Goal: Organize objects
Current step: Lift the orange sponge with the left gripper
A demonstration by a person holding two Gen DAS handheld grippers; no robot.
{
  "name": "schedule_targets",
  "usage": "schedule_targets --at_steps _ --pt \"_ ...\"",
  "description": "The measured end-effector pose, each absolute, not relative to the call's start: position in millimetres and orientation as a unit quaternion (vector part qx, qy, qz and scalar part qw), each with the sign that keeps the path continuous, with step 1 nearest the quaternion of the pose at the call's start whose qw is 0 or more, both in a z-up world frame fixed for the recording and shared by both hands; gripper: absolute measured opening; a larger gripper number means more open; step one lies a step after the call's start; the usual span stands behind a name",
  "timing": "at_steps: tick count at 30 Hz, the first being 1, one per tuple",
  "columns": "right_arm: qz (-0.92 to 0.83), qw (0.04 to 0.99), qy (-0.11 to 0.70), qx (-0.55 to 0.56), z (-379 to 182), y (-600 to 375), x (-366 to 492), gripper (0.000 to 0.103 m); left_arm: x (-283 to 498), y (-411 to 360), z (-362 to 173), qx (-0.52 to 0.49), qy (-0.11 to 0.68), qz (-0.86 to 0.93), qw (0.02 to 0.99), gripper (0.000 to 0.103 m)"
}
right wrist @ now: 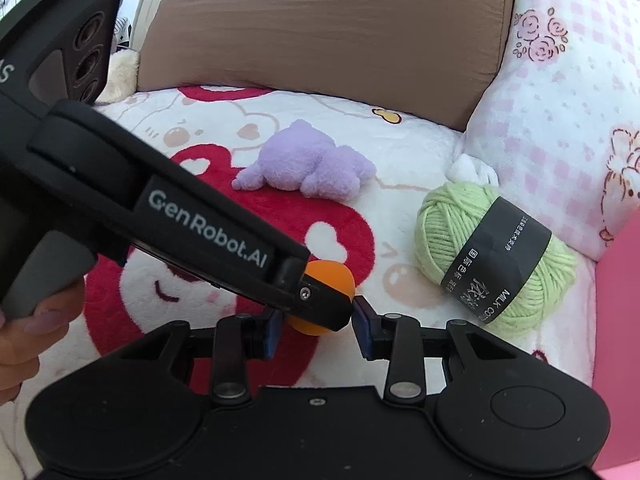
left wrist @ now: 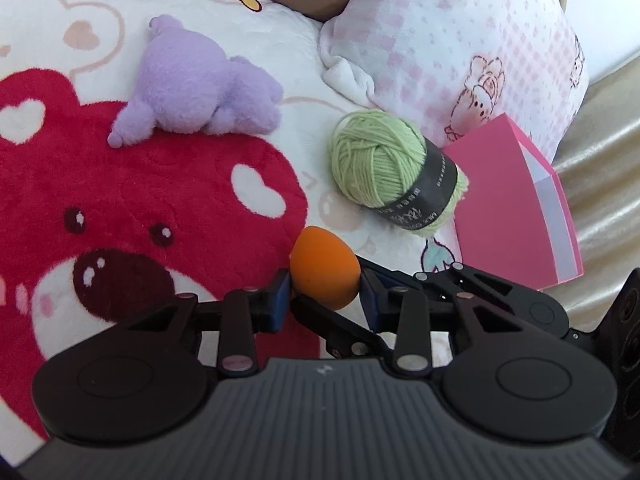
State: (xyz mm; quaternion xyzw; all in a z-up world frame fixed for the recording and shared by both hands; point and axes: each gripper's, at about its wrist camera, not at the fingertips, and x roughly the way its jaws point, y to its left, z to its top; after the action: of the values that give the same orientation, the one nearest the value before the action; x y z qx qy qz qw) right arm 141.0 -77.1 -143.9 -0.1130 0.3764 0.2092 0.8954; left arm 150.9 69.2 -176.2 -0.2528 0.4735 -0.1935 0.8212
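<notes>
Both grippers, left gripper and right gripper, clamp orange ball

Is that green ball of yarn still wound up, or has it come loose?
Wound up. The yarn lies on its side on the blanket as a neat ball, its dark paper band wrapped around it, no loose strand visible.

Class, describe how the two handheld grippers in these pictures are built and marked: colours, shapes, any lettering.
Both grippers are black, with linkage fingers on silver pivots, blue pads and round bosses on a ribbed body. Seen from the right gripper, the left gripper has white "GenRobot.AI" lettering along its side, a grey handle and round lens openings.
</notes>
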Motion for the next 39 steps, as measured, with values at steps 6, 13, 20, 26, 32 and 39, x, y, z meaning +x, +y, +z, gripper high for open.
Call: schedule_targets --at_steps 6,13,20,26,32,39 --pt "0.213 0.889 0.394 -0.097 -138 -79 133 0.041 144 64 -168 -0.241 0.496 -0.187 0.813 0.035" --pt "0.21 0.874 0.435 -0.061 -130 -83 131 0.041 135 55 -159 -0.22 0.515 -0.183 0.808 0.035" --pt "0.214 0.871 0.438 -0.052 -116 -86 121 0.042 123 49 -141 -0.209 0.52 -0.184 0.808 0.035" --pt "0.203 0.869 0.45 -0.047 -104 -91 111 0.042 114 39 -129 -0.199 0.523 -0.19 0.806 0.035" --pt "0.209 0.865 0.455 -0.036 -101 -98 99 0.042 103 33 -125 -0.194 0.532 -0.191 0.802 0.035" --pt "0.205 0.866 0.455 -0.034 -94 -97 85 0.042 90 26 -115 -0.187 0.531 -0.178 0.807 0.035"
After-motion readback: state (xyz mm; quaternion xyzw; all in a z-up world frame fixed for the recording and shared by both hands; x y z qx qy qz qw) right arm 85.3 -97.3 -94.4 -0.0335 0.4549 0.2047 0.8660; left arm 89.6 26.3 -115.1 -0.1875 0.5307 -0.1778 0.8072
